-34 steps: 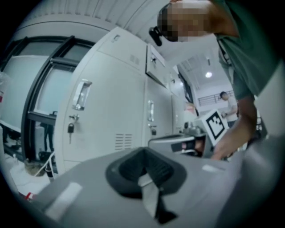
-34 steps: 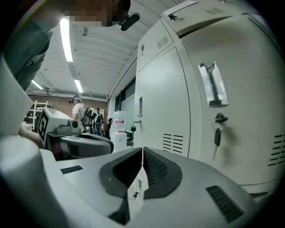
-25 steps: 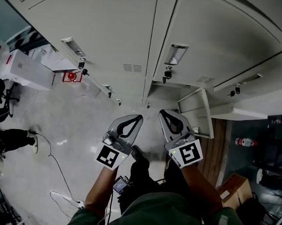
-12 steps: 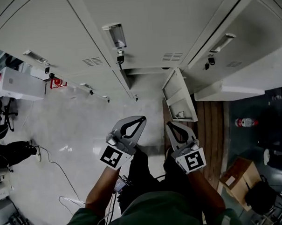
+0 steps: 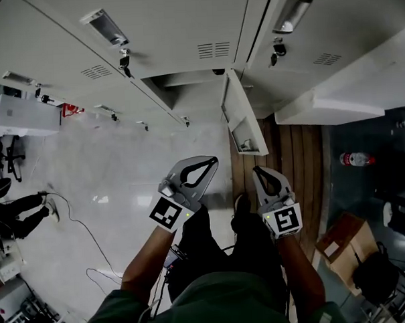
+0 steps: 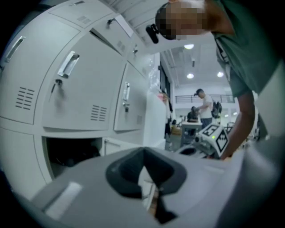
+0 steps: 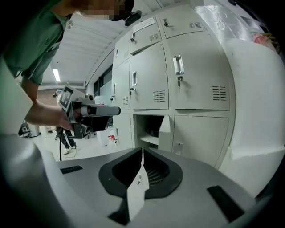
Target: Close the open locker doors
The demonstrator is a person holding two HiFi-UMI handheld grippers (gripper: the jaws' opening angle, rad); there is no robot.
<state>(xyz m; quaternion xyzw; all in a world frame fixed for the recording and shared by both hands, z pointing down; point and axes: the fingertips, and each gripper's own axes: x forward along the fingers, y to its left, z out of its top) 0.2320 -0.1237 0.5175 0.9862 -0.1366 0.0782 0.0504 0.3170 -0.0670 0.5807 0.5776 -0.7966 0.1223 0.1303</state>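
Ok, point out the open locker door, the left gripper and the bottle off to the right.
open locker door (image 5: pixel 241 119): head view, on its inner face.
left gripper (image 5: pixel 212 162): head view, at the tips of its jaws.
bottle (image 5: pixel 356 159): head view, on the middle of its body.

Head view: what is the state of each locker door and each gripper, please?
Lower locker door: open, swung out toward the person.
Upper left locker door: closed.
Upper right locker door: closed.
Left gripper: shut, empty.
Right gripper: shut, empty.
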